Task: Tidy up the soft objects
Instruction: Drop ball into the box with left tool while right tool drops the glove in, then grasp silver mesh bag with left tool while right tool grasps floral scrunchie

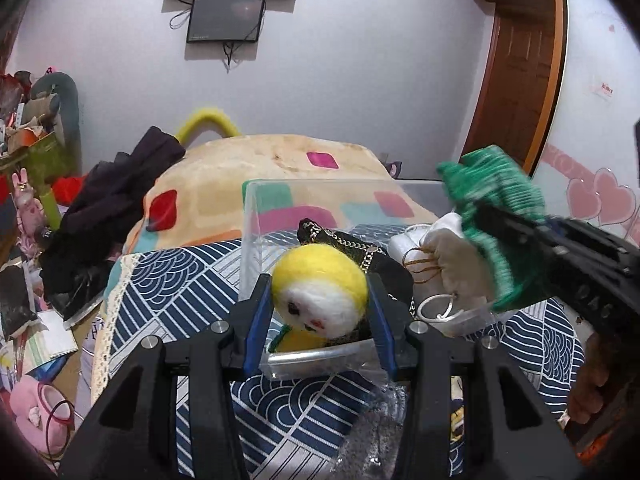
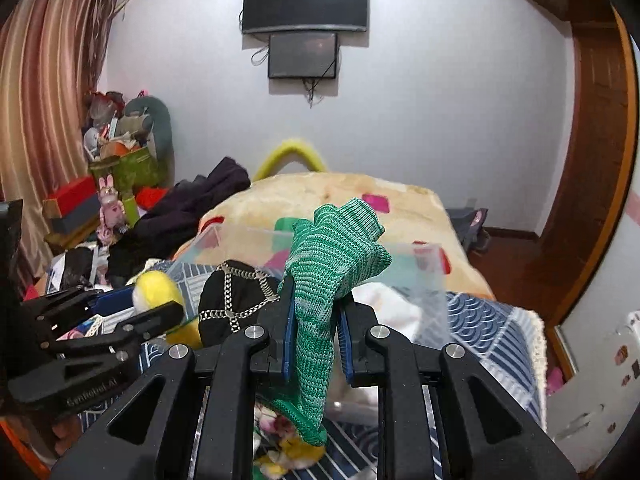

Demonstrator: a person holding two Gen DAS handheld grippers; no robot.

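Bed [image 1: 304,408] cluttered; left tongs [image 1: 320,300] clamped on yellow plush [image 1: 320,288], right tongs [image 2: 314,320] on green knit [image 2: 332,264]; clear bin [image 1: 256,232] could be tipped if dragged

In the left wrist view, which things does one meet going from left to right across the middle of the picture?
Dark clothes → yellow plush doll between the left gripper fingers → white pouch → green knitted cloth held by the right gripper.
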